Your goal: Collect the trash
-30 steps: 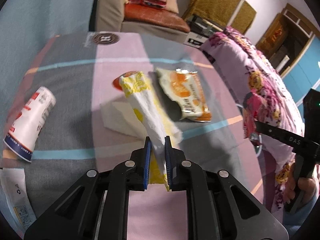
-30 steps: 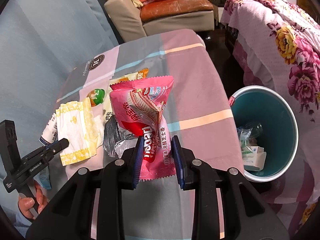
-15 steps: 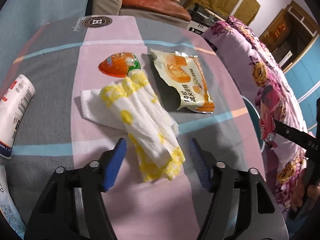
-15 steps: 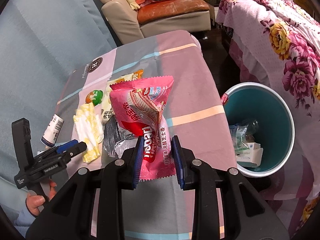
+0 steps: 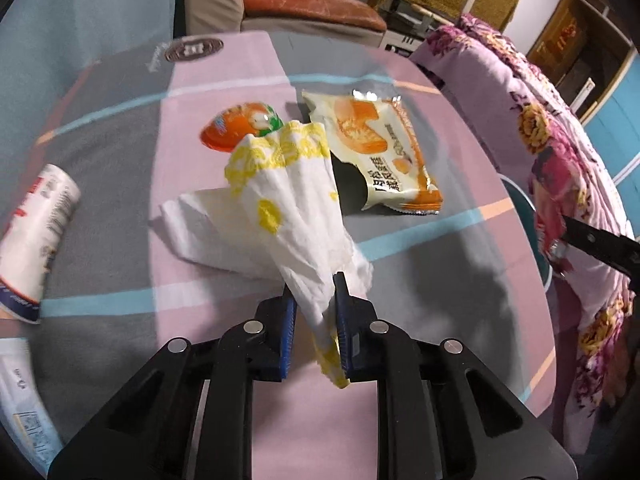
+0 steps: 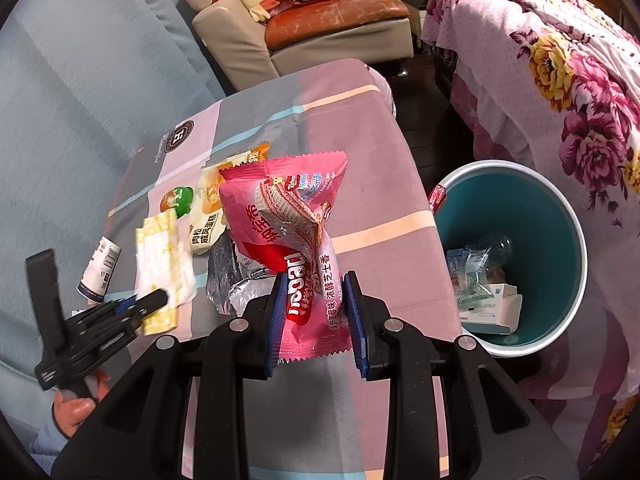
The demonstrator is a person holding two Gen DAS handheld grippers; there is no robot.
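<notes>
While both tools stay loaded beside the bin (image 6: 576, 240):
left gripper (image 5: 314, 316): jaws closing on napkin (image 5: 296, 216), thin bite, may slip
right gripper (image 6: 314, 304): clamped on wrapper (image 6: 288, 216), short of bin, early drop lands on table (image 6: 376, 152)

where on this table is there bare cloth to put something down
Free: the pink-and-grey strip of the tablecloth between the pink wafer packet and the edge by the teal bin, and the far end near the round logo. Crowded: the middle, around the napkin, cake wrapper, jelly cup and bottle.
</notes>
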